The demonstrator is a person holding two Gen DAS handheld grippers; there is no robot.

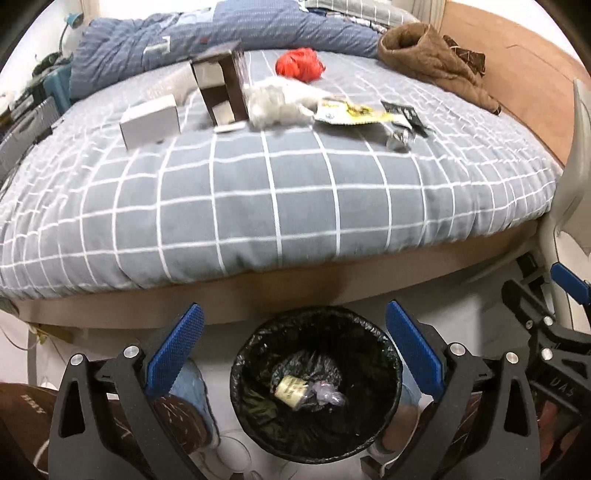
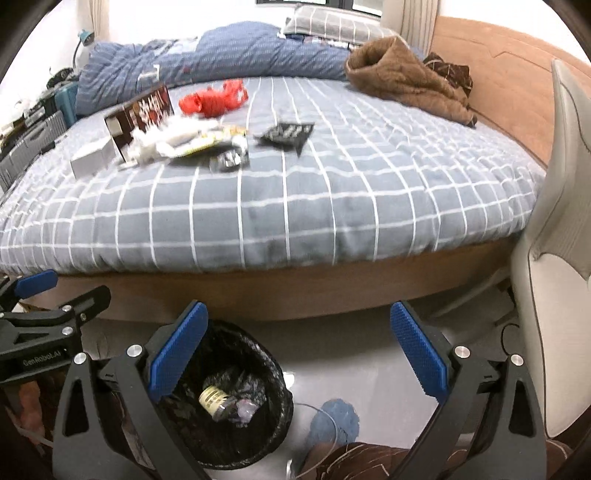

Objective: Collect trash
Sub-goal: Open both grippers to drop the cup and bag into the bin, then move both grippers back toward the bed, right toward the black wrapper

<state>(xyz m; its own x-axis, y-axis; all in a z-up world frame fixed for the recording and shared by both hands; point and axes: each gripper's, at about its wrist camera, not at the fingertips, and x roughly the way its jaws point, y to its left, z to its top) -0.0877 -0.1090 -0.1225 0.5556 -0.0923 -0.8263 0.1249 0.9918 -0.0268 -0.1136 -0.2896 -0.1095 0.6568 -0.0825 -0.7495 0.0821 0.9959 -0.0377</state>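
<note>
A black-lined bin stands on the floor at the foot of the bed, with a small labelled bottle and crumpled plastic inside. My left gripper hangs open above the bin with nothing between its blue pads. In the right wrist view the bin sits lower left and my right gripper is open and empty beside it. On the bed lie trash items: a red bag, a brown box, a white box, crumpled white paper, a yellow wrapper and a black wrapper.
The grey checked bed fills the middle, with a blue duvet and a brown garment at the back. A white chair stands at the right. A person's slippered feet are on the floor by the bin.
</note>
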